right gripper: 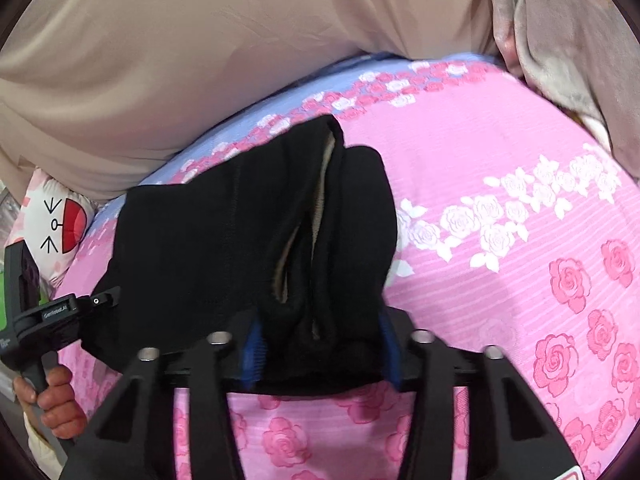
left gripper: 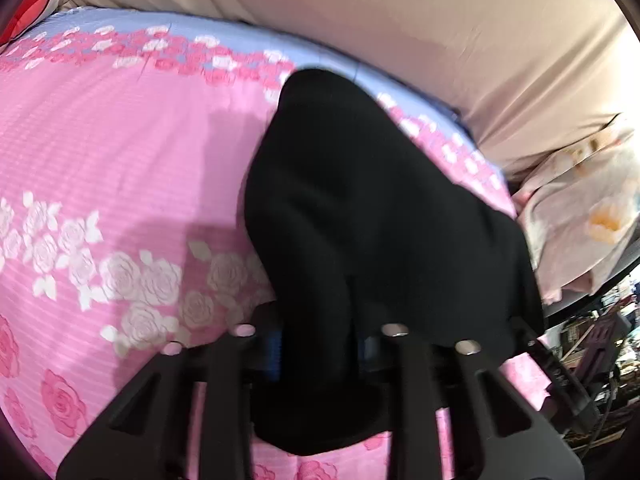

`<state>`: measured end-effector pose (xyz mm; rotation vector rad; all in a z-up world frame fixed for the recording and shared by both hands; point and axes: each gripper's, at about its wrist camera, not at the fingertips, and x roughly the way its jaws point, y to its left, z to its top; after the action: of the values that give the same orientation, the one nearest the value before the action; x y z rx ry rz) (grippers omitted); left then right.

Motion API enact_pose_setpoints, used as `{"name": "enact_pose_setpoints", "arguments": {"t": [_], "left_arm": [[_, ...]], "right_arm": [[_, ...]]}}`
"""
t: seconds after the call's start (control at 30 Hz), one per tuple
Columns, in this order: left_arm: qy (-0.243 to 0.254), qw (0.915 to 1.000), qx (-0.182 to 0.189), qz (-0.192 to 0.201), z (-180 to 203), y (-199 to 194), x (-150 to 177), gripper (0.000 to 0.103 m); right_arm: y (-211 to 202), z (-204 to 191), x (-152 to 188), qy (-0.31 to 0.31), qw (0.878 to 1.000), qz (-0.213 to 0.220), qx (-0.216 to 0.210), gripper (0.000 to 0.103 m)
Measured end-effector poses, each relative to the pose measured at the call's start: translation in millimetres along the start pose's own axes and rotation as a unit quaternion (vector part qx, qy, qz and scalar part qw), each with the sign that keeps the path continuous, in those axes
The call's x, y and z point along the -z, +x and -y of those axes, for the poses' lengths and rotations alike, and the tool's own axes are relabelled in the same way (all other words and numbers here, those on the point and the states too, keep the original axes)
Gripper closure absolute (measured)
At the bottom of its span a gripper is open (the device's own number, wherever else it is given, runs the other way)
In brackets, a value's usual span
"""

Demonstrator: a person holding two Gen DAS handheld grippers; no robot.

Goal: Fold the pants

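We pinch the black pants (right gripper: 248,240) in both jaws, lifting evenly so the fold lands flat on the bed (right gripper: 500,320).

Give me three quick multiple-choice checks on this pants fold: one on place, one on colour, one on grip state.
1. Where do the pants lie?
A. On the rose-print bedsheet
B. On a wooden floor
C. On a chair

2. What colour are the pants?
A. White
B. Black
C. Red

3. What is the right gripper doing?
A. Hanging clear of everything
B. Closed on bunched pants fabric
C. Holding a pillow

Answers: 1 A, pink sheet shows all around the fabric; 2 B, the cloth is black with a pale lining in the fold; 3 B, fabric fills the gap between the blue pads.
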<state>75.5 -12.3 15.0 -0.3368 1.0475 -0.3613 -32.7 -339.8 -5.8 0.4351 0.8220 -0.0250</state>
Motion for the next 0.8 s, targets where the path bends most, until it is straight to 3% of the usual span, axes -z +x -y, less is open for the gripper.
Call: {"name": "enact_pose_setpoints", "arguments": {"t": [0.17,0.3,0.4,0.43,0.47,0.5,0.57,0.63,0.67,0.73,0.8], "left_arm": [[0.03,0.9988,0.011,0.037,0.8,-50.5,-15.7,0.085],[0.042,0.9969,-0.034,0.056,-20.5,-100.8,-6.6,0.085],[0.032,0.996,-0.08,0.023,-47.9,-104.1,18.6,0.082],[0.028,0.9952,-0.094,-0.002,-57.3,-94.6,30.2,0.081],[0.028,0.9943,-0.102,-0.014,-62.3,-87.0,37.5,0.076],[0.022,0.9933,-0.112,-0.019,-67.5,-81.2,45.9,0.072],[0.037,0.99,-0.136,0.009,-60.1,-93.4,48.1,0.071],[0.059,0.9834,-0.164,0.049,-44.2,-109.4,43.7,0.072],[0.081,0.9752,-0.187,0.085,-30.9,-119.6,40.3,0.071],[0.098,0.9641,-0.212,0.126,-16.2,-128.4,35.4,0.064],[0.098,0.9635,-0.206,0.14,-10.9,-132.1,24.6,0.055]], "right_arm": [[-23.0,-28.2,-7.2,-0.027,0.999,0.019,-0.027,0.068],[-40.0,-64.3,-0.7,-0.062,0.995,0.015,-0.077,0.068],[-24.4,-79.3,31.9,-0.077,0.993,-0.027,-0.089,0.061],[-15.5,-79.6,41.5,-0.077,0.993,-0.045,-0.082,0.05],[-5.8,-75.7,53.3,-0.079,0.994,-0.058,-0.052,0.045],[-7.5,-70.1,58.9,-0.073,0.994,-0.053,-0.053,0.045],[-24.0,-65.2,52.3,-0.053,0.996,-0.043,-0.055,0.045],[-51.3,-73.7,34.8,-0.072,0.997,0.005,-0.024,0.044],[-60.0,-81.4,25.5,-0.088,0.996,0.022,-0.018,0.042],[-63.8,-92.2,9.6,-0.099,0.994,0.042,-0.024,0.042],[-47.4,-103.0,-5.9,-0.108,0.993,0.036,-0.029,0.042]]}}
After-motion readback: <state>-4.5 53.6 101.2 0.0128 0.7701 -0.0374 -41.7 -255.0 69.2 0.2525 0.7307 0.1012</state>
